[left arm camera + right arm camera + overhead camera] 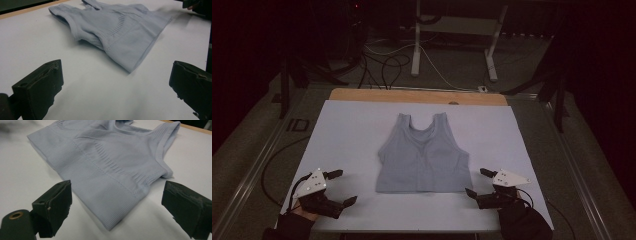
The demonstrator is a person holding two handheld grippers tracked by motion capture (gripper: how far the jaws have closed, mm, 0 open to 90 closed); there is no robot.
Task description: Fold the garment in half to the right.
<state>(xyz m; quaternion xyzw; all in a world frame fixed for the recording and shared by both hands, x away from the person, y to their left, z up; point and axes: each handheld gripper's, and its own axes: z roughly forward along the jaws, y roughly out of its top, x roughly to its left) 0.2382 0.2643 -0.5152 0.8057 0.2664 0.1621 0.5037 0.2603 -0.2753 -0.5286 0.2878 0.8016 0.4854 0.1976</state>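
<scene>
Left gripper [340,187]: sitting with jaws spread wide, nothing between them, hovering low over the near left part of the white sheet [347,145]. Being held by a dark-sleeved hand [301,214] coming in from the bottom edge. Pointing toward the top's near left hem corner, which is lying a little ahead of the jaws in the left gripper view, apart from both pads.

Right gripper [476,182]: likewise standing open, jaws spread and gripping nothing, resting just beside the garment's near right corner. In the right gripper view, that hem corner reaching down between the two black jaws without touching either pad. Being carried by a gloved hand [522,220] at the lower right.

Pale blue-grey ribbed crop top [424,157]: lying flat in the middle of the sheet, front up, straps and neckline pointing away from the person, hem band toward the near edge, between the two grippers.

Beyond: sheet covering a wooden table [417,95], its far edge showing bare; cables [387,62] trailing over the dark floor behind.
</scene>
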